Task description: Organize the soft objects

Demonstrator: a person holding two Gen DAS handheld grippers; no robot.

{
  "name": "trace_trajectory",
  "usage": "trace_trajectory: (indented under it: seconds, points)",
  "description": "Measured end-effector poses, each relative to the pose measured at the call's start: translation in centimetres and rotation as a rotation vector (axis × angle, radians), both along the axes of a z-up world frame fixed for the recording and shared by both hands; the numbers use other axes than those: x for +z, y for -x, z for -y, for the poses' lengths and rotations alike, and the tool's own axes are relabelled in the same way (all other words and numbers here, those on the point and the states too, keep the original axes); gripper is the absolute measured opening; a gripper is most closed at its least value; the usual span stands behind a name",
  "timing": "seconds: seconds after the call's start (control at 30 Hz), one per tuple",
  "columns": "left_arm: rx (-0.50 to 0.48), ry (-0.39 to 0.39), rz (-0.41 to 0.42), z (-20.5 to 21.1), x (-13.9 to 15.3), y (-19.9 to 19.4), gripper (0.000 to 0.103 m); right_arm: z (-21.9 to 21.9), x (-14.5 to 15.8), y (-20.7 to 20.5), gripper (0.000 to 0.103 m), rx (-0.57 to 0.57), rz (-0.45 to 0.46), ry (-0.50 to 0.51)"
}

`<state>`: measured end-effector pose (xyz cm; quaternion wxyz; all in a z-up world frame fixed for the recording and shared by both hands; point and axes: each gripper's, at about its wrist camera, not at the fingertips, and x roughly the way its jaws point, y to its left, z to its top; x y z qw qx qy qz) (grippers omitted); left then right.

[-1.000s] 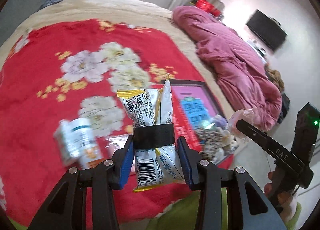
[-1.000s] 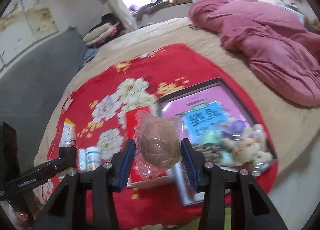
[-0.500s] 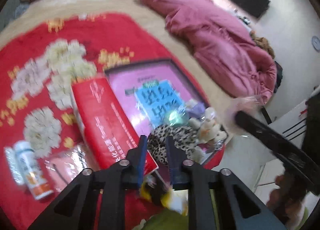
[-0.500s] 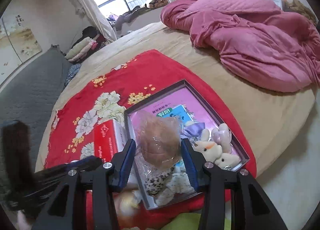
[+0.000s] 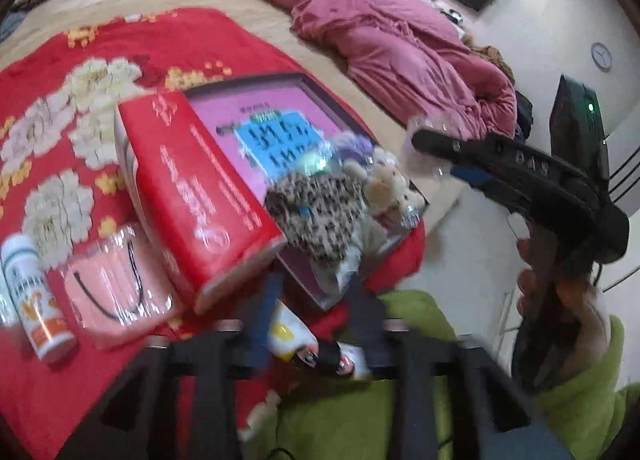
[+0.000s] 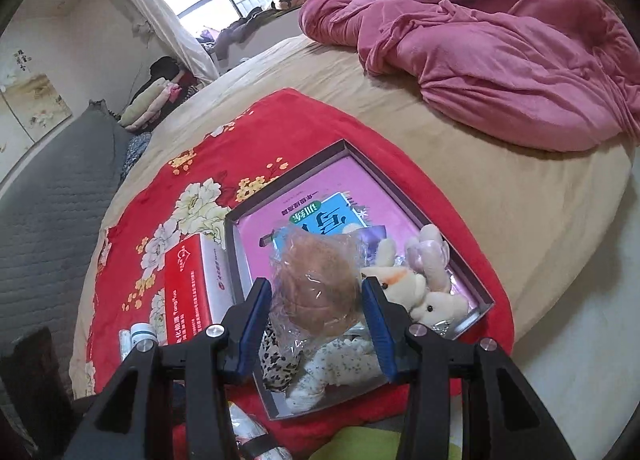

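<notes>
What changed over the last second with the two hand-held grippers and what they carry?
The left hand-held gripper swung from the flowered cloth toward the tray. Its jaws are opening, and the snack packet they clamped upright a second ago now lies loose below them. The right hand-held gripper moved over the tray, still clamping the bagged bun.

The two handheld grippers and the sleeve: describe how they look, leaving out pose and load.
Both are matte black angular frames. The right gripper has blue pads on its fingers and silver screws at the joints. From the left wrist view its side arm carries pale lettering, and a green light glows on a black module behind. The left gripper shows blurred, with blue pads. The sleeve is lime green.
</notes>
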<state>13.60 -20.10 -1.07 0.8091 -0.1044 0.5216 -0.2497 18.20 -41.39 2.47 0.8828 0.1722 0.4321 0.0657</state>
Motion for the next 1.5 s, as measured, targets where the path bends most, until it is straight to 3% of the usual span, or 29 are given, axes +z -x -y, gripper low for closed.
trace_trajectory:
  seconds: [0.03,0.13,0.23,0.3,0.37,0.4,0.47,0.63,0.77,0.93,1.03,1.3,1.5]
  points:
    - [0.003,0.018,-0.036,0.0,-0.4,0.1,0.064,-0.1,0.0,0.0,0.047,0.001,0.0,0.001]
    - [0.02,0.03,-0.103,0.0,-1.8,0.9,0.067,-0.3,0.4,0.0,0.047,0.004,0.006,0.005]
    - [0.122,-0.084,-0.189,-0.2,-4.6,2.0,0.068,-0.3,0.6,0.2,0.047,0.004,0.013,0.003]
    - [0.175,-0.222,-0.192,0.0,-7.9,2.6,0.069,-0.2,0.9,0.4,0.047,0.001,0.019,0.004]
    - [0.192,-0.236,-0.249,-0.1,-11.4,3.3,0.069,0.0,1.2,0.6,0.047,-0.003,0.029,0.002]
    - [0.184,-0.253,-0.22,0.2,-12.1,3.6,0.069,0.1,1.4,0.8,0.047,-0.005,0.036,0.004]
    - [0.156,-0.298,-0.183,1.3,-11.8,4.3,0.069,0.4,1.6,1.0,0.047,-0.012,0.042,0.008]
    - [0.172,-0.287,-0.202,1.0,-12.0,4.1,0.065,1.2,1.8,1.1,0.047,-0.036,0.052,-0.004]
    - [0.16,-0.324,-0.162,1.2,-12.1,4.7,0.062,1.2,1.7,1.0,0.047,-0.039,0.046,-0.015]
    - [0.157,-0.304,-0.138,0.7,-11.6,5.1,0.058,0.8,1.7,1.0,0.047,-0.03,0.051,-0.017]
    - [0.165,-0.263,-0.139,-0.9,-10.9,4.9,0.049,0.7,2.0,1.0,0.047,-0.025,0.059,-0.023]
    - [0.173,-0.205,-0.124,-3.6,-9.6,4.1,0.047,0.1,2.3,1.1,0.047,-0.009,0.063,-0.027]
    - [0.197,-0.155,-0.066,-6.0,-5.7,3.1,0.047,0.2,2.7,0.7,0.047,-0.01,0.073,-0.027]
